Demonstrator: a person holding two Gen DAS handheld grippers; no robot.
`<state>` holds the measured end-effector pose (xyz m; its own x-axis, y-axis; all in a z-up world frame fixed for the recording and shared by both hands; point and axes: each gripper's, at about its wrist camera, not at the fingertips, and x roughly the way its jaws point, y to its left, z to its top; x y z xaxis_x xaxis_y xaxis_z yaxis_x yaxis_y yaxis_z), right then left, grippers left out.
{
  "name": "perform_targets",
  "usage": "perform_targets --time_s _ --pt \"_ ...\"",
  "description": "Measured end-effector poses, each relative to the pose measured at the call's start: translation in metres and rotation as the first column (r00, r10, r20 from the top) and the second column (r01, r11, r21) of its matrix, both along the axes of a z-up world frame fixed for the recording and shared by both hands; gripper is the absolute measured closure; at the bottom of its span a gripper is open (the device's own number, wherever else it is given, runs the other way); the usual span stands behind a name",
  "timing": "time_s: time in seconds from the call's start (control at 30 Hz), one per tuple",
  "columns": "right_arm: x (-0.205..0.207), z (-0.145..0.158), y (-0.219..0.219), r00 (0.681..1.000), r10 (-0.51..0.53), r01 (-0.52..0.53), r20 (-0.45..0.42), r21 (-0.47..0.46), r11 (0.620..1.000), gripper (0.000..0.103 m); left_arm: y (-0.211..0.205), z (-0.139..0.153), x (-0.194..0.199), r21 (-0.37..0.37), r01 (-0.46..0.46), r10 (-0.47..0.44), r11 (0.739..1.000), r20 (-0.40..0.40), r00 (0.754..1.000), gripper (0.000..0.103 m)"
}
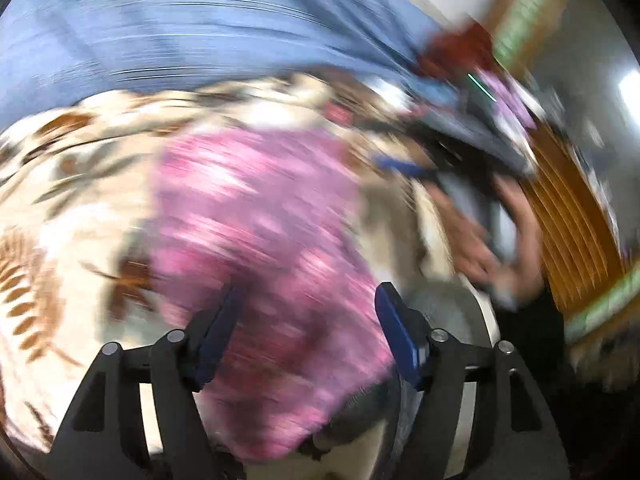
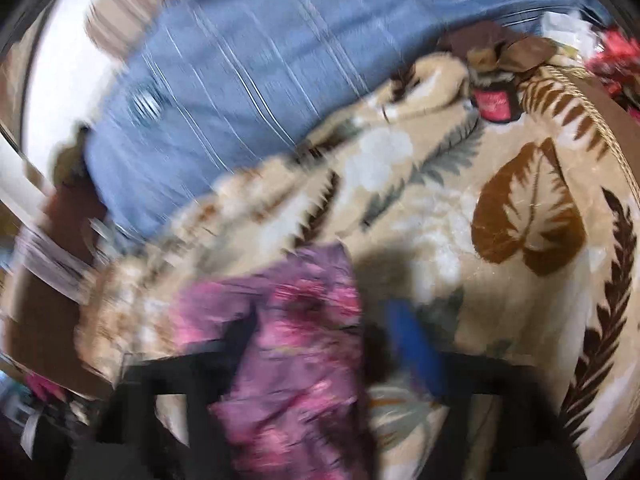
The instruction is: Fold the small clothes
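A small pink floral garment (image 1: 260,216) lies on a beige blanket with brown leaves (image 1: 64,184). My left gripper (image 1: 308,314) hangs over its near end with jaws wide apart; the cloth runs between the blue fingers (image 1: 396,328), which do not press on it. In the right wrist view the same pink garment (image 2: 296,344) passes between the spread fingers of my right gripper (image 2: 324,334), loose and blurred. The right gripper also shows in the left wrist view (image 1: 404,168), held by a person's hand (image 1: 480,248) at the garment's far right side.
A blue striped sheet (image 2: 248,80) covers the bed beyond the leaf blanket (image 2: 520,216). A pile of mixed clothes (image 1: 472,80) sits at the far right corner. A small red and black item (image 2: 496,106) lies on the blanket. An orange ribbed surface (image 1: 568,216) stands to the right.
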<state>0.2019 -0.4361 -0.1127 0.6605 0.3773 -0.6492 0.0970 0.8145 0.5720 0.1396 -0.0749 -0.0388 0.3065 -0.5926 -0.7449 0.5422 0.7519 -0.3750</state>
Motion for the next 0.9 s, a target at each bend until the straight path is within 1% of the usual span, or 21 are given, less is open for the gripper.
perform_targets --time_s 0.07,0.1,0.2,0.23,0.3,0.33,0.37,0.4,0.43,0.47,0.5,0.57,0.6,0.63,0.67,0.7,0.73,0.77,0.83,0.87,0.9 --pt "0.006 -0.005 -0.007 1.000 0.005 -0.005 -0.006 0.086 0.996 0.018 0.021 -0.006 0.043 0.021 -0.120 0.121 0.993 -0.014 0.993 0.033" --pt "0.011 -0.009 -0.008 1.000 0.010 -0.008 -0.013 0.116 0.993 0.018 0.025 -0.014 0.065 -0.003 -0.146 0.146 0.989 -0.045 0.988 0.033" --pt "0.039 -0.038 -0.006 0.995 0.042 -0.027 -0.089 0.161 0.987 0.019 0.026 -0.044 0.113 -0.045 -0.142 0.132 0.989 -0.170 0.977 0.033" --pt "0.047 -0.049 -0.006 0.992 0.046 -0.024 -0.114 0.188 0.982 0.022 0.017 -0.048 0.124 -0.059 -0.131 0.118 0.990 -0.192 0.974 0.033" --pt "0.056 -0.066 -0.003 0.989 0.053 -0.019 -0.134 0.241 0.970 0.044 0.004 -0.072 0.142 -0.086 -0.134 0.108 0.987 -0.257 0.960 0.033" --pt "0.059 -0.072 0.000 0.989 0.062 -0.025 -0.136 0.256 0.966 0.057 0.004 -0.077 0.141 -0.111 -0.135 0.098 0.985 -0.288 0.953 0.032" --pt "0.059 -0.076 0.001 0.988 0.066 -0.027 -0.141 0.260 0.965 0.068 0.003 -0.082 0.144 -0.113 -0.145 0.105 0.983 -0.299 0.949 0.033" --pt "0.059 -0.076 0.003 0.987 0.072 -0.034 -0.143 0.252 0.967 0.074 0.000 -0.080 0.144 -0.109 -0.152 0.111 0.982 -0.310 0.944 0.035" --pt "0.057 -0.072 0.006 0.988 0.081 -0.050 -0.129 0.230 0.972 0.076 0.003 -0.079 0.144 -0.134 -0.157 0.107 0.978 -0.326 0.939 0.058" --pt "0.056 -0.066 0.007 0.989 0.087 -0.060 -0.116 0.221 0.973 0.083 0.011 -0.078 0.144 -0.165 -0.167 0.102 0.972 -0.345 0.933 0.068" --pt "0.054 -0.061 0.008 0.990 0.098 -0.074 -0.104 0.218 0.973 0.087 0.026 -0.072 0.141 -0.220 -0.176 0.090 0.959 -0.355 0.931 0.070" --pt "0.051 -0.051 0.010 0.991 0.113 -0.096 -0.066 0.211 0.973 0.090 0.037 -0.068 0.140 -0.265 -0.189 0.089 0.946 -0.348 0.933 0.072" --pt "0.050 -0.049 0.010 0.992 0.116 -0.101 -0.058 0.215 0.971 0.093 0.044 -0.071 0.140 -0.266 -0.215 0.110 0.940 -0.361 0.926 0.072" --pt "0.053 -0.051 0.012 0.991 0.121 -0.106 -0.056 0.212 0.971 0.094 0.049 -0.080 0.142 -0.273 -0.228 0.112 0.934 -0.383 0.917 0.072" --pt "0.059 -0.058 0.016 0.990 0.119 -0.103 -0.078 0.184 0.978 0.094 0.052 -0.091 0.146 -0.272 -0.233 0.112 0.934 -0.397 0.911 0.072" --pt "0.066 -0.067 0.021 0.986 0.121 -0.103 -0.113 0.154 0.983 0.094 0.055 -0.106 0.152 -0.255 -0.260 0.135 0.931 -0.419 0.898 0.072" --pt "0.072 -0.075 0.023 0.984 0.123 -0.104 -0.133 0.142 0.984 0.095 0.056 -0.118 0.158 -0.271 -0.273 0.133 0.923 -0.440 0.888 0.072" --pt "0.077 -0.083 0.027 0.980 0.126 -0.106 -0.152 0.129 0.986 0.096 0.057 -0.121 0.160 -0.290 -0.275 0.126 0.917 -0.444 0.887 0.071" --pt "0.079 -0.083 0.031 0.981 0.129 -0.118 -0.145 0.082 0.990 0.096 0.052 -0.115 0.160 -0.267 -0.258 0.132 0.929 -0.413 0.901 0.069" --pt "0.078 -0.083 0.032 0.981 0.133 -0.124 -0.140 0.070 0.990 0.097 0.049 -0.113 0.158 -0.248 -0.249 0.136 0.936 -0.396 0.908 0.063" --pt "0.078 -0.085 0.029 0.982 0.134 -0.124 -0.133 0.082 0.989 0.097 0.046 -0.111 0.157 -0.227 -0.244 0.139 0.943 -0.396 0.907 0.060"
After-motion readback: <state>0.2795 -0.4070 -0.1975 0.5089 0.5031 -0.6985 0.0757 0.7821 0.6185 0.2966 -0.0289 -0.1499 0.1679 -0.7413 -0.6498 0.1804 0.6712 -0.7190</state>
